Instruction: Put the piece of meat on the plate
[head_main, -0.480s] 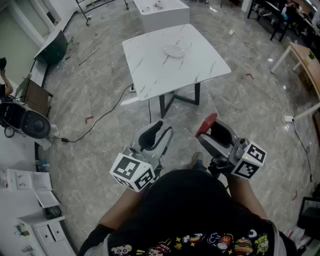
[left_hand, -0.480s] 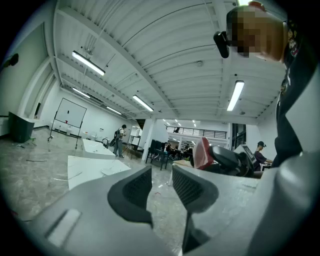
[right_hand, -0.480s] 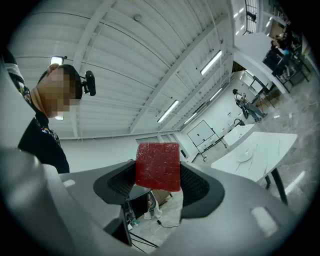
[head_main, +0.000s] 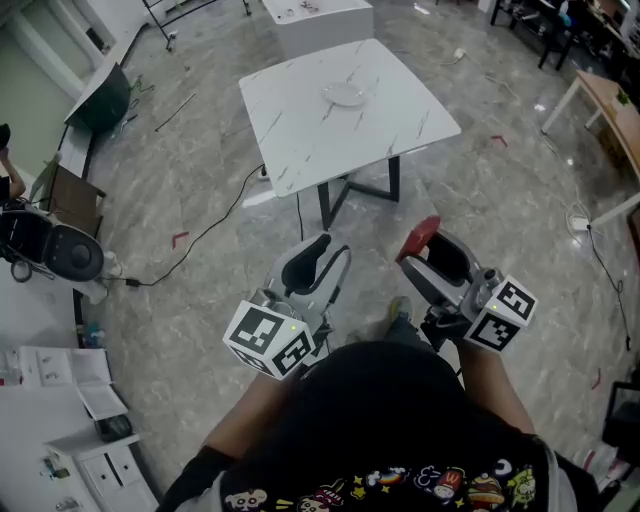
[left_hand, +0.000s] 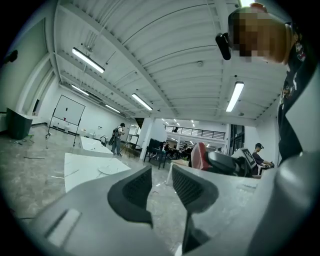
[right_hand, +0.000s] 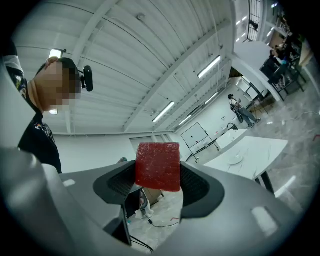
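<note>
The white table (head_main: 400, 120) stands well ahead of both grippers. The left gripper (head_main: 322, 262) has its jaws a little apart with nothing between them, while the right gripper (head_main: 432, 250) is clamped tight on its load. The plate (head_main: 345, 94) sits toward the table's far side, and the red piece of meat (right_hand: 158, 166) is pinched in the right jaws, well apart from it

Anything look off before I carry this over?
Nothing stands out. The piece of meat sits squarely between the jaws of the right gripper, and the plate lies flat on the table.
</note>
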